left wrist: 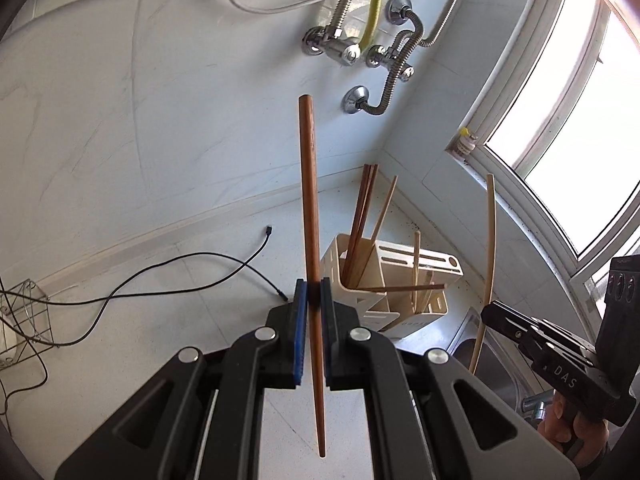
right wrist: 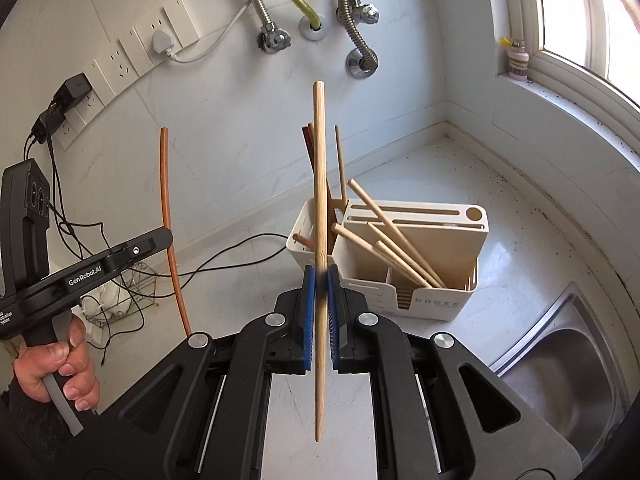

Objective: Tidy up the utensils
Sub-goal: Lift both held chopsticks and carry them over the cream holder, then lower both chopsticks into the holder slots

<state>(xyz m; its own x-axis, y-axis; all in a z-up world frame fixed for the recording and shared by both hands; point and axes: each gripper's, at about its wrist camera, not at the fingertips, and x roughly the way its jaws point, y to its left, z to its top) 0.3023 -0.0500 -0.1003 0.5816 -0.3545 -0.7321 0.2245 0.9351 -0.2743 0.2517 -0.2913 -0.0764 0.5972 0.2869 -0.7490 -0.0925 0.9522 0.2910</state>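
My left gripper (left wrist: 313, 288) is shut on a dark brown chopstick (left wrist: 309, 184) that stands nearly upright between its blue pads. My right gripper (right wrist: 321, 276) is shut on a pale bamboo chopstick (right wrist: 319, 168), also upright. Beyond both stands a cream utensil holder (right wrist: 420, 300) in the counter corner, with brown chopsticks (left wrist: 362, 216) in its left compartment and pale chopsticks (right wrist: 396, 236) leaning in the front one. In the left wrist view the right gripper (left wrist: 490, 312) shows at the right with its pale chopstick (left wrist: 489, 248). In the right wrist view the left gripper (right wrist: 166, 240) shows at the left, holding the brown chopstick (right wrist: 170, 232).
A steel sink (right wrist: 568, 376) lies at the right of the white counter (right wrist: 460, 176). Black cables (left wrist: 160, 280) and a wire rack (left wrist: 24, 316) sit at the left. Pipes and valves (left wrist: 352, 48) line the wall, with sockets (right wrist: 132, 56) beside them. A window (left wrist: 568, 152) and a small bottle (right wrist: 518, 62) on its sill are at the right.
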